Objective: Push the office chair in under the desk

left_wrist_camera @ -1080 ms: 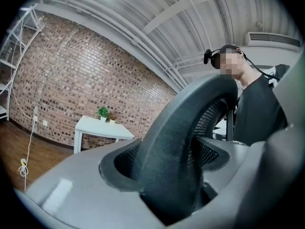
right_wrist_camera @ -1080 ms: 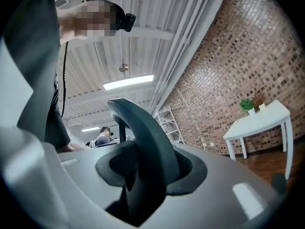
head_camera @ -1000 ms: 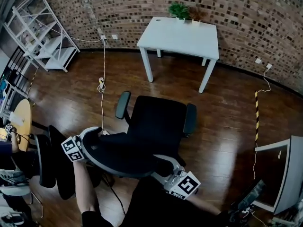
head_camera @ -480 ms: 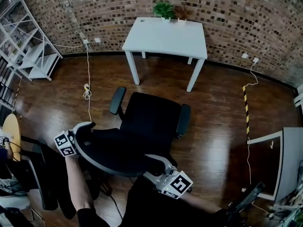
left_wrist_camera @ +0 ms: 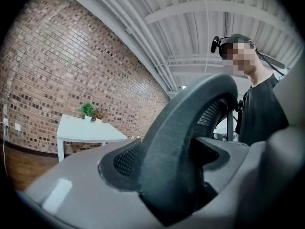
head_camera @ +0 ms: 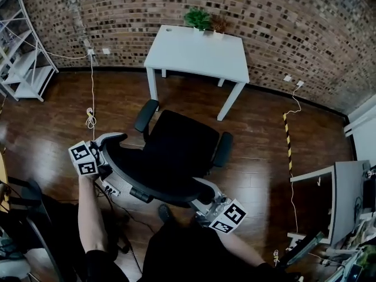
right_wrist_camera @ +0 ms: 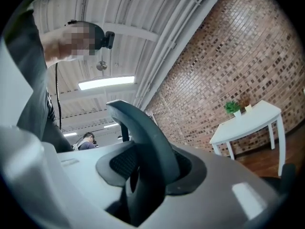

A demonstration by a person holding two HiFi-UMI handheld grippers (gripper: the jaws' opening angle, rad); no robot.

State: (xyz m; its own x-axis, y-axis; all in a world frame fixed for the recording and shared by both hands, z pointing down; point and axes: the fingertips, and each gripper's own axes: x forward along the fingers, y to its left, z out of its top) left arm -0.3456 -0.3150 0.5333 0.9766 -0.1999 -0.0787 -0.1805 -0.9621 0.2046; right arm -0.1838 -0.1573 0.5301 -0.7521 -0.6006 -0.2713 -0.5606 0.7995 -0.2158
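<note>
A black office chair (head_camera: 179,140) with two armrests stands on the wood floor, its seat facing a white desk (head_camera: 197,51) by the brick wall. Its front edge is just short of the desk's front legs. My left gripper (head_camera: 107,147) is shut on the left end of the curved backrest rim (head_camera: 150,187). At the rim's right end, my right gripper (head_camera: 204,197) is shut on it too. The left gripper view shows the rim (left_wrist_camera: 190,142) filling the gap between the jaws, with the desk (left_wrist_camera: 86,130) beyond. The rim (right_wrist_camera: 147,151) also shows in the right gripper view.
Two potted plants (head_camera: 198,17) stand at the desk's back edge. A power strip (head_camera: 110,188) and cables lie on the floor under the backrest, and a white cable (head_camera: 91,113) runs to the wall. A metal shelf (head_camera: 23,57) is far left, another white desk (head_camera: 343,198) at right, and striped tape (head_camera: 288,137) on the floor.
The chair and both grippers have moved toward the desk. The gap between the seat's front edge and the desk's legs has shrunk. Both grips on the backrest rim look unchanged.
</note>
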